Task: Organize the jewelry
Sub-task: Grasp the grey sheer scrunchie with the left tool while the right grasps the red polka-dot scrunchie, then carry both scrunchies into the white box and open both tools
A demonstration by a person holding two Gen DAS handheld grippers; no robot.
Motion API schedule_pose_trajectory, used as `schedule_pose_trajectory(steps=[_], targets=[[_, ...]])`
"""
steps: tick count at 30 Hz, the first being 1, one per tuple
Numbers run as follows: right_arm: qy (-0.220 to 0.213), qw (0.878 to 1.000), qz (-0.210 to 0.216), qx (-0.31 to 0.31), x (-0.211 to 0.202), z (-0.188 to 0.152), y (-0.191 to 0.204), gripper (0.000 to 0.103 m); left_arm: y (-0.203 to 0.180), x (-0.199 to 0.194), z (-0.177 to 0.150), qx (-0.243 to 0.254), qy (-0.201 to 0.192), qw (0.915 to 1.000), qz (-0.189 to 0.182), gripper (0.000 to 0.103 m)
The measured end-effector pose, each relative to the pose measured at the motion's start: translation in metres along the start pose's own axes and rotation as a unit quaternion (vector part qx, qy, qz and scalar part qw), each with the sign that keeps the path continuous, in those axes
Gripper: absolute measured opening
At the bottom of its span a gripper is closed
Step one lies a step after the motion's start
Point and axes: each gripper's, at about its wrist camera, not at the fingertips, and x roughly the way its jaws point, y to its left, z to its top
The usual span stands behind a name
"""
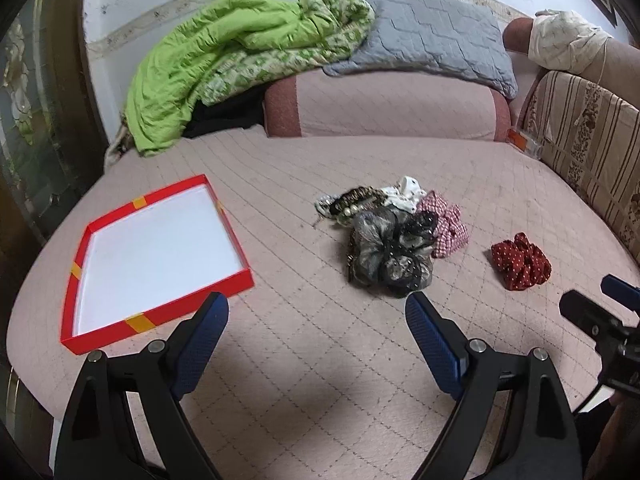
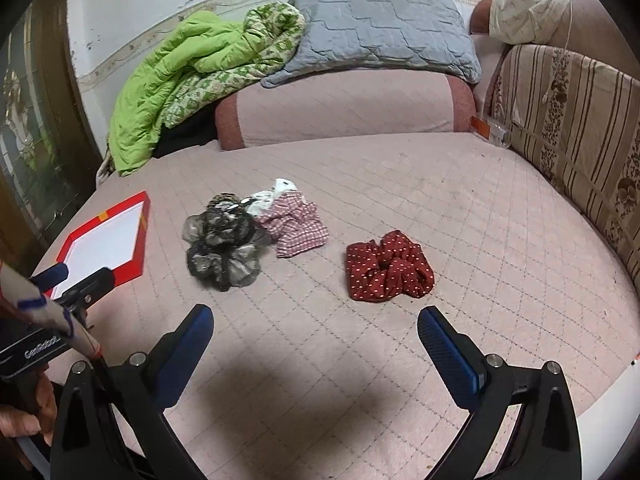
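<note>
You are holding the left gripper (image 1: 316, 320) and the right gripper (image 2: 316, 328) spread wide, gripping nothing, ready for a first pick. The red dotted scrunchie (image 2: 390, 266) is lying apart at one o'clock from your right gripper. The red tray (image 1: 158, 316), at ten o'clock, is sitting empty beside the pile of scrunchies (image 1: 394, 234).

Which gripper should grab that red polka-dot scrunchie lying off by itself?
Probably the right gripper: the red scrunchie lies just ahead of its open jaws. From the left gripper it sits far off to the side.
</note>
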Motion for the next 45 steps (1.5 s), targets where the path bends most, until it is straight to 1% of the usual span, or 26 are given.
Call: schedule_pose_trajectory(steps=[3,5,7,9,11,12,15,17,18,19,20,21,22,23,24,25,26,27,28,29,31,33,36,38,41,45], targets=[[0.013,1.0,0.004,0.008,0.011,0.005,-0.011,0.103,0.004,0.014,0.002,-0.011,0.027,0.9994,-0.019,0.09],[0.039,0.999,0.012,0.021,0.027,0.009,-0.025,0.103,0.006,0.025,0.007,-0.014,0.046,0.9983,-0.031,0.09],[0.056,0.998,0.009,0.03,0.041,0.013,-0.037,0.103,0.008,0.037,0.014,-0.024,0.072,0.9951,-0.063,0.089],[0.079,0.996,0.009,0.043,0.057,0.017,-0.05,0.103,0.01,0.047,0.021,-0.039,0.091,0.9916,-0.083,0.089],[0.087,0.994,0.018,0.062,0.07,0.023,-0.061,0.103,0.01,0.056,0.029,-0.045,0.1,0.9897,-0.092,0.089],[0.093,0.993,0.02,0.065,0.076,0.026,-0.063,0.103,0.007,0.059,0.029,-0.04,0.097,0.9906,-0.088,0.089],[0.111,0.99,0.043,0.075,0.099,0.036,-0.068,0.103,-0.003,0.073,0.038,-0.028,0.108,0.9891,-0.096,0.089],[0.13,0.989,0.033,0.068,0.118,0.041,-0.067,0.103,-0.008,0.079,0.043,-0.027,0.111,0.9885,-0.098,0.089],[0.136,0.988,0.026,0.066,0.123,0.041,-0.067,0.098,-0.012,0.084,0.046,-0.022,0.117,0.9877,-0.102,0.089],[0.147,0.987,0.022,0.067,0.13,0.04,-0.067,0.089,-0.016,0.091,0.048,-0.018,0.121,0.987,-0.104,0.089],[0.16,0.984,0.022,0.069,0.137,0.039,-0.068,0.084,-0.019,0.097,0.05,-0.015,0.123,0.9865,-0.107,0.089],[0.168,0.983,0.022,0.073,0.142,0.037,-0.068,0.077,-0.024,0.105,0.053,-0.01,0.127,0.986,-0.107,0.089],[0.17,0.983,0.016,0.075,0.143,0.036,-0.068,0.065,-0.029,0.112,0.053,-0.005,0.131,0.9859,-0.103,0.089],[0.166,0.983,0.011,0.07,0.142,0.036,-0.067,0.052,-0.034,0.122,0.054,0.0,0.141,0.9843,-0.107,0.089],[0.161,0.985,0.014,0.065,0.139,0.038,-0.065,0.026,-0.037,0.129,0.055,0.002,0.145,0.9835,-0.107,0.089],[0.157,0.985,0.019,0.07,0.136,0.038,-0.066,0.023,-0.04,0.137,0.055,0.005,0.149,0.9834,-0.103,0.082],[0.151,0.985,0.026,0.08,0.133,0.038,-0.068,0.022,-0.044,0.144,0.054,0.008,0.156,0.9824,-0.102,0.074],[0.147,0.985,0.03,0.084,0.13,0.038,-0.069,0.021,-0.047,0.149,0.053,0.006,0.161,0.9812,-0.106,0.052],[0.14,0.986,0.033,0.087,0.125,0.039,-0.07,0.021,-0.047,0.15,0.052,0.003,0.156,0.9824,-0.102,0.048],[0.131,0.987,0.037,0.088,0.121,0.039,-0.071,0.021,-0.047,0.148,0.052,0.002,0.147,0.9834,-0.106,0.047],[0.107,0.989,0.048,0.086,0.109,0.041,-0.071,0.021,-0.049,0.141,0.05,0.005,0.139,0.9819,-0.129,0.022],[0.089,0.99,0.059,0.088,0.099,0.043,-0.07,0.021,-0.046,0.13,0.049,0.001,0.131,0.9817,-0.138,0.022],[0.066,0.992,0.069,0.084,0.085,0.045,-0.064,0.021,-0.035,0.099,0.045,0.012,0.102,0.9822,-0.157,0.022],[0.049,0.992,0.083,0.079,0.075,0.046,-0.056,0.021,-0.024,0.081,0.042,0.012,0.081,0.982,-0.17,0.022],[0.034,0.992,0.104,0.06,0.063,0.044,-0.038,0.021,0.0,0.062,0.038,-0.004,0.072,0.9822,-0.173,0.022],[0.03,0.99,0.132,0.039,0.057,0.036,-0.014,0.021,0.031,0.045,0.035,-0.013,0.063,0.9844,-0.163,0.022]])
